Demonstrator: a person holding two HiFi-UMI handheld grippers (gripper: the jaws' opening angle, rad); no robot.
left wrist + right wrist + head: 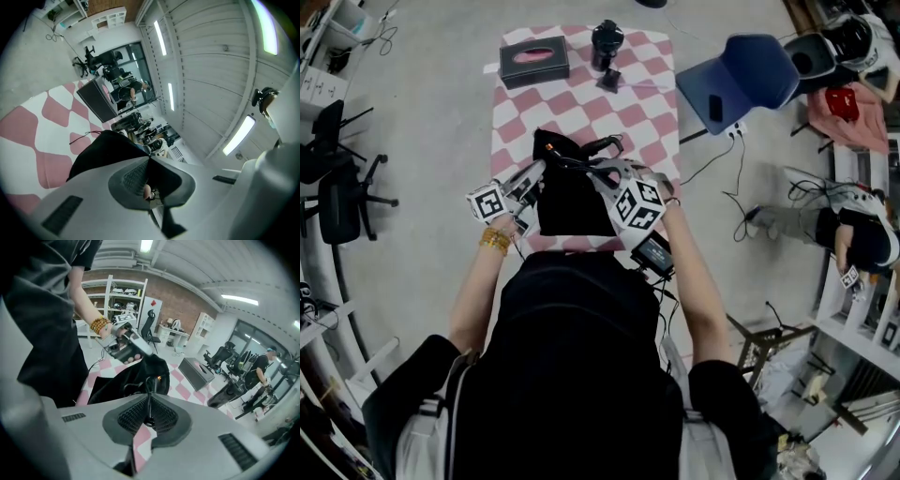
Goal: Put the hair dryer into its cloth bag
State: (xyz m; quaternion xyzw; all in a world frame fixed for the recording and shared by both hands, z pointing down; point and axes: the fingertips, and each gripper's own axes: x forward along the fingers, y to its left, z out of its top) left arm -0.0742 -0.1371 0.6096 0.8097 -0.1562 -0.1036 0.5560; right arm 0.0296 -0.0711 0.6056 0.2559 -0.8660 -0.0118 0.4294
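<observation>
The left gripper [149,160] is clamped on an edge of the black bag [572,202]. The right gripper [149,400] is closed on the bag's thin cord [151,383]. Between them the bag is held up over the near edge of the table [656,122], limp and flat, so it looks empty.

The dryer [607,42] stands at the table's far edge, well apart from the bag, with a box [534,61] near the far left corner.

Only the bag seems to be in hand. Its mouth is not yet spread, and the dryer has yet to be fetched and slid in.
</observation>
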